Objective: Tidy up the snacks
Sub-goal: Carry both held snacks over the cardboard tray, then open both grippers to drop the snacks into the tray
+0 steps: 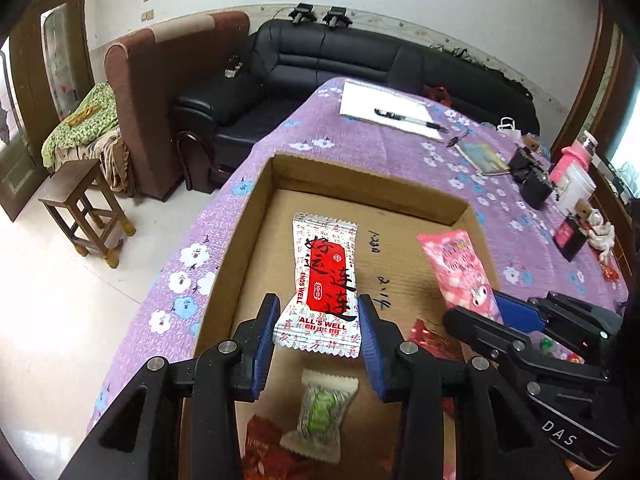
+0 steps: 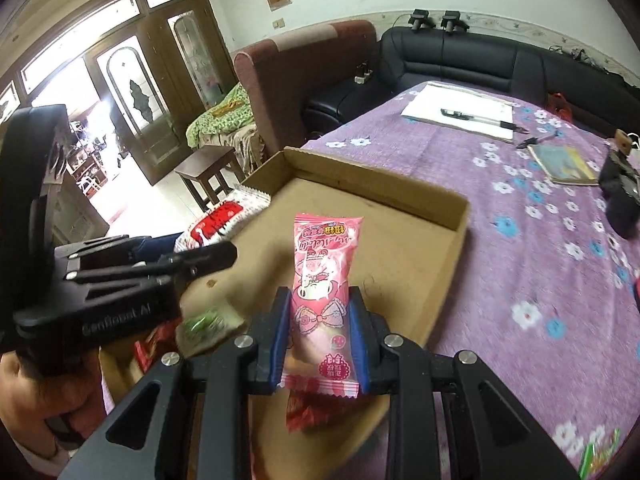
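Note:
My left gripper (image 1: 318, 330) is shut on a white and red snack packet (image 1: 323, 280), held above the shallow cardboard box (image 1: 360, 184). My right gripper (image 2: 318, 328) is shut on a pink snack packet (image 2: 322, 280), also over the box (image 2: 456, 216). In the left wrist view the pink packet (image 1: 460, 272) and the right gripper (image 1: 520, 320) show at the right. In the right wrist view the left gripper (image 2: 224, 256) and its white and red packet (image 2: 220, 220) show at the left. A green-wrapped candy (image 1: 320, 412) and red wrappers (image 1: 272, 448) lie on the box floor.
The box rests on a table with a purple flowered cloth (image 2: 520, 240). Farther back lie a white pad with a pen (image 1: 396, 114), a booklet (image 2: 560, 164), black devices (image 1: 532, 180) and a pink bottle (image 1: 572, 164). A wooden stool (image 1: 84, 208) and sofas stand beyond the table edge.

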`<state>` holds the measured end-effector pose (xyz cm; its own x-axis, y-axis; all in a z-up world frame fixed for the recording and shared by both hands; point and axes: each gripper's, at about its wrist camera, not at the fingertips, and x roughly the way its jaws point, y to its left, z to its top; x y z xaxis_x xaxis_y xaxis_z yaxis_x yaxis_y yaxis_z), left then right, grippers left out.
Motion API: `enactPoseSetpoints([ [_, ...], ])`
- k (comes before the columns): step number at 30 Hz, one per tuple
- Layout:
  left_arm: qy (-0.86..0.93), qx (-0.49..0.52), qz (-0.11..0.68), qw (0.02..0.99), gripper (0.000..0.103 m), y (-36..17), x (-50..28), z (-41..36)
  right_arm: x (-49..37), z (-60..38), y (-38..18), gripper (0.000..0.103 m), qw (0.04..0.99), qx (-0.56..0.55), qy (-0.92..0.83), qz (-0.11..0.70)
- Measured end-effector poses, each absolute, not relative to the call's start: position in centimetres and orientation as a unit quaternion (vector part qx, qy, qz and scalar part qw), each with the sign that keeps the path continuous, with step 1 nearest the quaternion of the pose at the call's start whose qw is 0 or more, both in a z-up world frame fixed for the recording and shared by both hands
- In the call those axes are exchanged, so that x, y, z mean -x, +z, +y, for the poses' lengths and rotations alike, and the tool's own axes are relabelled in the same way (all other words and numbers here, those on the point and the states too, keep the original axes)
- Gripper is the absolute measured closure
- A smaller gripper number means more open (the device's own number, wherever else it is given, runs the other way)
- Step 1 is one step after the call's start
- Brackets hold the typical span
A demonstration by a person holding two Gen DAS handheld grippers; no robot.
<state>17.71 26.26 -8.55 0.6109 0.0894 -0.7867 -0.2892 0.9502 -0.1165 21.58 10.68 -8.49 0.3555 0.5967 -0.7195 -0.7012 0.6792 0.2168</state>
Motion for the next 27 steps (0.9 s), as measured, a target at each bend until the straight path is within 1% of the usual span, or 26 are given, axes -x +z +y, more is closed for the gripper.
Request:
enactPoseSetpoints([
  [12,0.118,0.118,0.448,0.878,0.061,-9.9,-19.1,26.6,-24.3,12.0,-10.6,0.076,0.812,0.074,0.381,0.436],
  [14,0.123,0.115,0.447,0.879,0.061,-9.8,-19.0,26.6,-24.3,11.9,-10.9,0.075,0.811,0.074,0.379,0.439],
  [15,0.123,0.116,0.446,0.879,0.059,-9.8,-19.0,26.6,-24.3,11.9,-10.9,0.072,0.811,0.072,0.379,0.439],
  [16,0.125,0.116,0.447,0.878,0.057,-9.7,-18.9,26.7,-24.2,11.8,-10.9,0.063,0.813,0.072,0.376,0.438],
  [17,0.128,0.116,0.445,0.879,0.049,-9.7,-18.9,26.6,-24.1,11.7,-10.8,0.049,0.814,0.07,0.377,0.437],
  [18,0.129,0.116,0.442,0.88,0.04,-9.5,-18.7,26.6,-24.0,11.6,-10.7,0.043,0.814,0.068,0.378,0.436],
  [19,0.13,0.117,0.439,0.881,0.036,-9.3,-18.6,26.6,-23.8,11.5,-10.4,0.041,0.817,0.071,0.377,0.43],
  [21,0.139,0.111,0.43,0.885,0.023,-8.7,-18.1,26.5,-23.5,11.4,-9.8,0.041,0.821,0.074,0.377,0.422],
  [23,0.147,0.103,0.42,0.889,0.017,-8.0,-17.6,26.2,-23.2,10.8,-9.1,0.041,0.825,0.068,0.377,0.415],
  [27,0.151,0.096,0.402,0.898,0.016,-6.7,-16.3,25.5,-22.1,8.9,-7.5,0.041,0.835,0.06,0.376,0.397],
])
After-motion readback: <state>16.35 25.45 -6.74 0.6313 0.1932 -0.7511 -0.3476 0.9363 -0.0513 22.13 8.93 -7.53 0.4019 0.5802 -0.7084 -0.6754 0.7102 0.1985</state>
